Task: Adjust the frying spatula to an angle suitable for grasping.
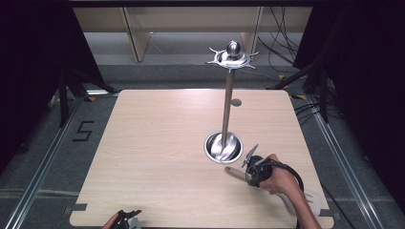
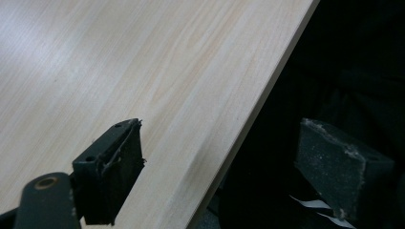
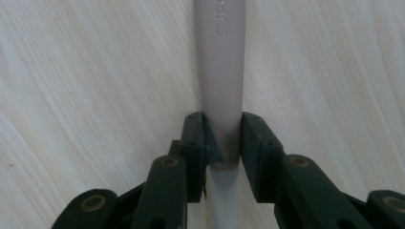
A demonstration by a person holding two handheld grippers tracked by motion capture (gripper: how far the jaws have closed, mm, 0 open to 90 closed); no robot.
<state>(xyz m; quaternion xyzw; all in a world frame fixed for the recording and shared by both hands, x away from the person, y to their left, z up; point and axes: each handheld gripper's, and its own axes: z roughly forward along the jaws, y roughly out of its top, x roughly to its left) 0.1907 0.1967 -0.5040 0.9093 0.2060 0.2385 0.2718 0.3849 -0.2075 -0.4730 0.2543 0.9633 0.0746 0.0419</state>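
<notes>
At the table's near left edge, our left gripper (image 1: pixel 128 217) idles with jaws wide and empty. Further right, beside the steel rack (image 1: pixel 223 145), our right gripper (image 1: pixel 250 172) has clamped the spatula handle (image 3: pixel 220 71) lying on the table (image 1: pixel 157 143); lifting and hanging it probably remain.

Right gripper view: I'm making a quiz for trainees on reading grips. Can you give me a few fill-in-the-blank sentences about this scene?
1. The right gripper is shut on the pale ____ of a utensil lying on the table.
2. The left gripper has its jaws ____, with nothing between them.
3. The metal stand rises from a round ____ on the wooden table.
4. In the high view, the left gripper sits at the table's ____ edge.

Missing words: handle; open; base; near
</notes>
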